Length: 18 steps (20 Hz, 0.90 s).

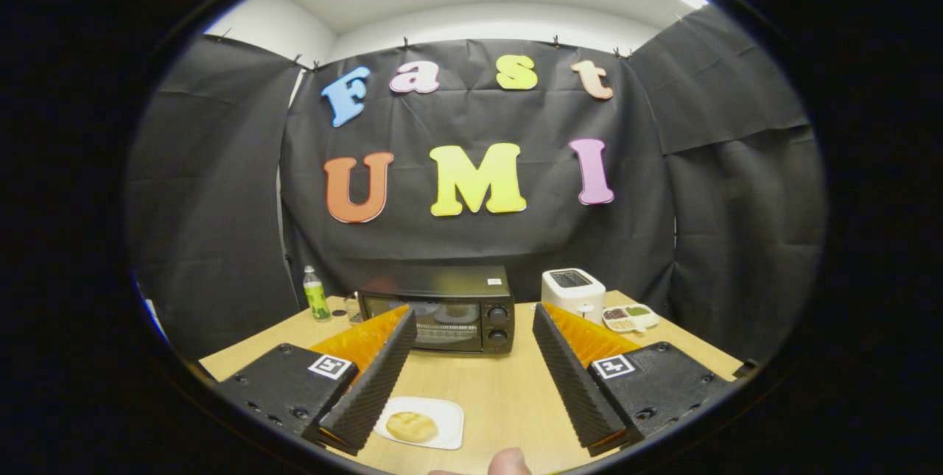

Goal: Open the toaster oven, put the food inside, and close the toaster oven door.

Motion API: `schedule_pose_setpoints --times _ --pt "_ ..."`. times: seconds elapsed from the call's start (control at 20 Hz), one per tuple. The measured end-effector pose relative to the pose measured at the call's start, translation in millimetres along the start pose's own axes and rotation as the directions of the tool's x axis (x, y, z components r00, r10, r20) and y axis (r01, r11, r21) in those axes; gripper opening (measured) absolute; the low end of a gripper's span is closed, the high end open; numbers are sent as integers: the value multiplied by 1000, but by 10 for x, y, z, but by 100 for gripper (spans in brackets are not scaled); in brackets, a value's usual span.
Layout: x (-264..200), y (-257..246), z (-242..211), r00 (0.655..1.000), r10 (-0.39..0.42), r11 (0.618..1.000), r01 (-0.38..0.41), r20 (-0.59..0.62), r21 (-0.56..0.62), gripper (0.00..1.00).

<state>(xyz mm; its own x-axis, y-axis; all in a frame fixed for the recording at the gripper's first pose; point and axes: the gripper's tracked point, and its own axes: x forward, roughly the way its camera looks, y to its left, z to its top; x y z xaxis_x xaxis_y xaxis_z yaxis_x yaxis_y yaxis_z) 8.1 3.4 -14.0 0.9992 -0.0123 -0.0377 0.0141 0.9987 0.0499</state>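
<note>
On the far left of the wooden table (508, 394), a green bottle (316, 294) is seen standing upright near the black cloth wall, with a small object just to its right that is too indistinct to be named. Nearer the camera, a white plate (442, 416) is laid flat on the table, and a round golden piece of food (412, 426) is carried on it; the plate is partly hidden by the left finger. The toaster oven (442, 309) is placed beyond the fingers, toward the back of the table, with its glass door closed and two knobs set on its right side. The gripper (471, 313) is held with its fingers spread wide apart, nothing being clasped between them. To the right of the oven, a white toaster (572, 291) is stood, and just beside it a divided dish (630, 317) of small portions is set.
</note>
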Motion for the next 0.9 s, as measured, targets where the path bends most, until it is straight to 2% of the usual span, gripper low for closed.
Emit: schedule_pose_setpoints --times 0.6,0.9 --pt "81 34 -93 1000 -16 1000 16 -18 4 100" --pt "363 134 -66 999 -23 1000 24 -26 18 100"
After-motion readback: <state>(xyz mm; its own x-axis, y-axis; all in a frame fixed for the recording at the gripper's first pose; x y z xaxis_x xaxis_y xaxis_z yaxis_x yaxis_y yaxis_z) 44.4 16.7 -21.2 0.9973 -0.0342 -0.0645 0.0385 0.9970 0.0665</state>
